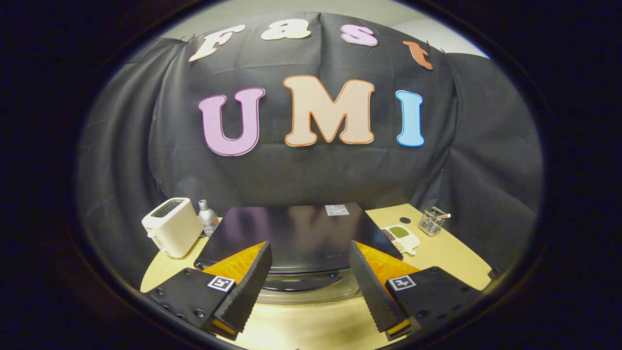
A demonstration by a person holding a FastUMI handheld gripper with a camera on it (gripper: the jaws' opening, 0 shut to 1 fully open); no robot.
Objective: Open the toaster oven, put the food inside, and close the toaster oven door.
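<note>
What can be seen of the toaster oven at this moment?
The toaster oven is seen from above: a wide, glossy black top with a small pale sticker near its back edge. It stands on the light wooden table, between a cream toaster and a small divided dish. Its door handle, a dark curved bar, shows just ahead of the open gripper, whose fingers do not touch it. The door looks closed.

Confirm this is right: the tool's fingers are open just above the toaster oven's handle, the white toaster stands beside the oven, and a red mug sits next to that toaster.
One thing is wrong. In the gripper view, a small silver bottle, not a red mug, sits next to the white toaster. The rest holds: the tool is open above the handle of the toaster oven.
</note>
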